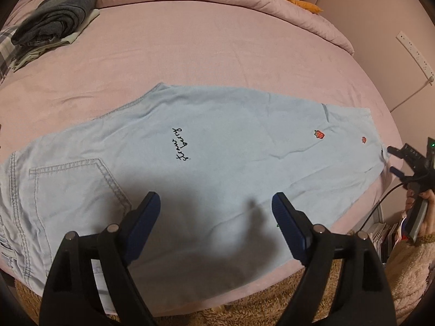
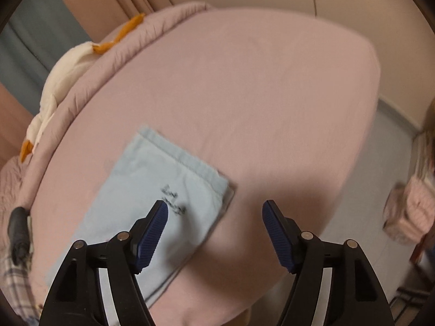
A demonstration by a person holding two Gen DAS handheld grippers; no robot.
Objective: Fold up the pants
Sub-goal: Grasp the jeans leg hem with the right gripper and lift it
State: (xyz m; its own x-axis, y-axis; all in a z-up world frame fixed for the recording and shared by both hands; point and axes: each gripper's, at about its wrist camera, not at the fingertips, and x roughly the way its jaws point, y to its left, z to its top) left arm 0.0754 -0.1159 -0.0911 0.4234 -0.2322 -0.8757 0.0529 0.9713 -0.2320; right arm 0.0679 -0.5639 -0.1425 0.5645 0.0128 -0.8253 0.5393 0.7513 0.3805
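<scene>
Left wrist view: the light-blue denim pants (image 1: pixel 206 160), folded lengthwise with the legs stacked, lie flat across the pink fitted bed sheet (image 1: pixel 217 54), their near edge along the bed's front edge. The waistband and stitched back pocket are at the pants' left end, the hems at their right end; black cursive lettering sits mid-leg and two small red strawberry patches (image 1: pixel 319 134) lie nearer the hems. The left gripper (image 1: pixel 216 206) hovers above the pants' near edge with its blue-padded jaws spread wide, holding nothing. Just off the hem end, the right gripper (image 1: pixel 394 160) is in the person's hand. Beyond the pants' waist end, a stack of folded dark-grey clothes (image 1: pixel 54 19) rests on the sheet.

The right wrist view is blurred: the jaws are wide apart and empty above the hem end of the pants (image 2: pixel 152 190).
</scene>
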